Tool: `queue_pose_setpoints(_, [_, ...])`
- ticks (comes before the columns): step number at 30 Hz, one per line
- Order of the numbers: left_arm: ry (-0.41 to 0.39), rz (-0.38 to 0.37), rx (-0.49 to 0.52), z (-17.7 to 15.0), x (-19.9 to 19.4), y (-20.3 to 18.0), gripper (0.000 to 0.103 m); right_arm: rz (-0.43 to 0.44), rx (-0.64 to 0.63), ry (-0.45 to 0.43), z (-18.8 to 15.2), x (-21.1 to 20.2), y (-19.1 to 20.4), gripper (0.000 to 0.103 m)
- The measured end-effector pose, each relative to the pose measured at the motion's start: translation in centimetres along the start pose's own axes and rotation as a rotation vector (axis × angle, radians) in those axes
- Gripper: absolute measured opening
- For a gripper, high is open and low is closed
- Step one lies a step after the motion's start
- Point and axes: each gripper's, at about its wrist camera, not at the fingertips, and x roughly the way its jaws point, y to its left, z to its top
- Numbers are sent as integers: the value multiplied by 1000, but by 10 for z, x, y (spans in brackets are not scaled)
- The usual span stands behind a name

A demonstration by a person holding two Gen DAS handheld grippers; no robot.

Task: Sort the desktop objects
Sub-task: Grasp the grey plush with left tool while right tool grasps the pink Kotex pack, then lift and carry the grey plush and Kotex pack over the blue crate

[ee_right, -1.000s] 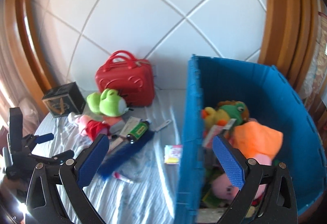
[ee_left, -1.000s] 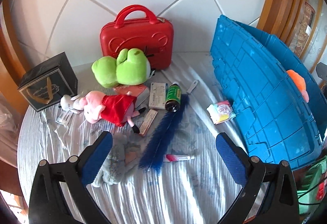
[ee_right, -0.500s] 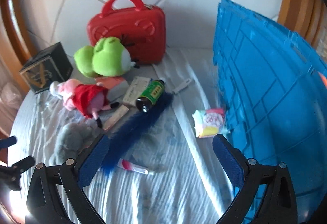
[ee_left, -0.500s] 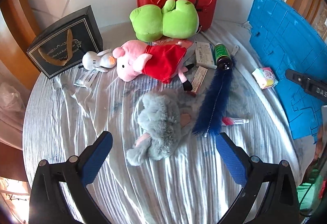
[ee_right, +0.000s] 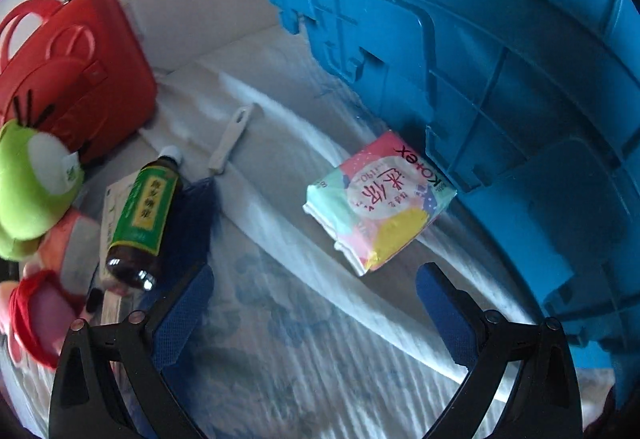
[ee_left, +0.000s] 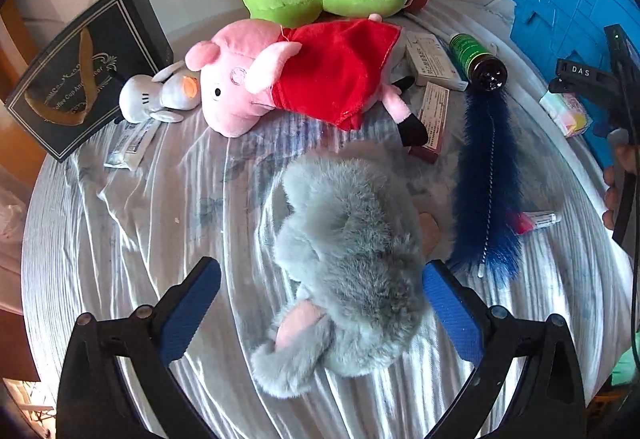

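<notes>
Near the desk's front edge, the grey plush toy [ee_left: 352, 259] lies between the left gripper [ee_left: 320, 303]'s spread fingers, soft, light, best pinched mid-body; the right gripper [ee_right: 316, 303] gapes empty before the packet [ee_right: 380, 199]

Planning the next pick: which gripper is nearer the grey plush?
Left. The left gripper straddles the grey plush, fingers open. The right gripper faces the colourful packet beside the blue crate.
</notes>
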Motion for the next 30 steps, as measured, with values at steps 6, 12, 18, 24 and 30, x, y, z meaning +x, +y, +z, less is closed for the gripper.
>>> queue_pose_setpoints(6, [20, -13, -19, 6, 33, 0, 102, -70, 61, 34, 16, 39, -6, 103])
queue_pose_setpoints(12, [58, 22, -10, 8, 57, -6, 102, -116, 50, 41, 25, 66, -7, 103])
queue_pose_setpoints(18, [55, 33, -10, 11, 65, -9, 94, -143, 67, 56, 34, 85, -15, 103])
queue_pose_setpoints(24, [41, -8, 21, 14, 59, -19, 44, -126, 8, 50, 33, 84, -10, 79])
queue_pose_setpoints(30, [52, -40, -21, 8, 56, -9, 39, -64, -55, 55, 19, 70, 1, 77])
